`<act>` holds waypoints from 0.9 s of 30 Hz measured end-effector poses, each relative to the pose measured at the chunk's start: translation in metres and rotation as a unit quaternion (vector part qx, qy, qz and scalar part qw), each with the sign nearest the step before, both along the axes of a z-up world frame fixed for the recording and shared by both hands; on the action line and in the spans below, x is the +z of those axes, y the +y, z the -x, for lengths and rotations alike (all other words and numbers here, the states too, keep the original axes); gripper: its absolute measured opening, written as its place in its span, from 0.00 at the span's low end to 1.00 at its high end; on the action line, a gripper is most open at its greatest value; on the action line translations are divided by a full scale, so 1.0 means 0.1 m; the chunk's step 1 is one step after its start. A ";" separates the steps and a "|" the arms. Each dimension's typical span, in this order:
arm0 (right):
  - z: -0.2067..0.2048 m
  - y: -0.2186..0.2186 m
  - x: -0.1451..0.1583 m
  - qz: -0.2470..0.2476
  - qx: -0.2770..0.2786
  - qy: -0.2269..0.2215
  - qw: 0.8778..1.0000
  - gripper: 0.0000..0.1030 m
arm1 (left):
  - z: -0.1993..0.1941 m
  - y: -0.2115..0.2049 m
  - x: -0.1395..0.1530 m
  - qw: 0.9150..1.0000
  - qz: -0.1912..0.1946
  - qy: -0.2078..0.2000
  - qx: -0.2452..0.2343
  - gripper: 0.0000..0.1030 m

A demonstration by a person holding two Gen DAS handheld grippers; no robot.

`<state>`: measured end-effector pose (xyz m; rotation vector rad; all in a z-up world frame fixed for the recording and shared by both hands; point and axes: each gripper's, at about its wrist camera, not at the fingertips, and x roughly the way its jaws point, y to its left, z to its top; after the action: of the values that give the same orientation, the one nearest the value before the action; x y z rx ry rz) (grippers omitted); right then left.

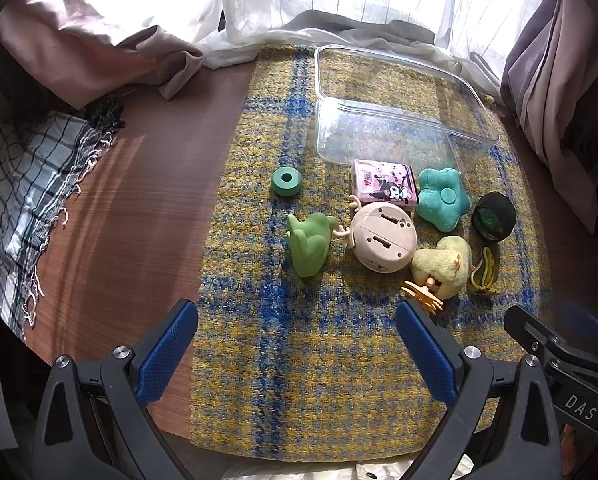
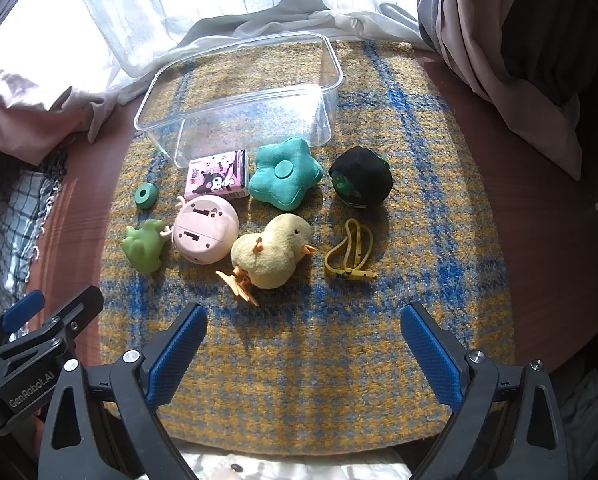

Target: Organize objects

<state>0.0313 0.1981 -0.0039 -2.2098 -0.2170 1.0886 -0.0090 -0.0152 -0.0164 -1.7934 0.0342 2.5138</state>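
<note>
Left wrist view has the left gripper hanging over the yellow-and-blue mat with jaws spread wide, nothing between them. Same story for the right gripper: jaws wide apart, empty.

All the stuff sits in a bunch mid-frame, just below the clear bin, which looks empty. In the right wrist view: green ring at the left, green frog toy below it, pink round gadget lying face down, pink cartoon box touching the bin's near wall, teal star cushion, black ball, plush chick and a yellow strap lying flat.

My guess is everything goes into the bin and nothing's been picked yet. I'd start with the loners: ring or frog for the left, ball for the right, since they have free space around them. The chick sits right against the gadget, so come straight down on it. The strap lies flat in the mat's weave, so it'll be fiddly; leave it last.
</note>
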 end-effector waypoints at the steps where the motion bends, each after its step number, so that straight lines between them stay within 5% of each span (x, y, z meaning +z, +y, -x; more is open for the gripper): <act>1: 0.00 0.00 0.00 -0.001 -0.001 0.000 1.000 0.95 | 0.00 0.00 0.00 1.000 0.000 0.000 0.000 0.98; 27: -0.09 0.04 -0.10 -0.033 -0.065 -0.005 0.997 0.94 | 0.09 -0.12 -0.14 1.000 -0.011 -0.017 -0.003 0.97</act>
<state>0.0402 0.2019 -0.0140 -2.1392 -0.1111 0.9851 -0.0182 -0.0271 -0.0300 -1.8244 0.0104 2.4683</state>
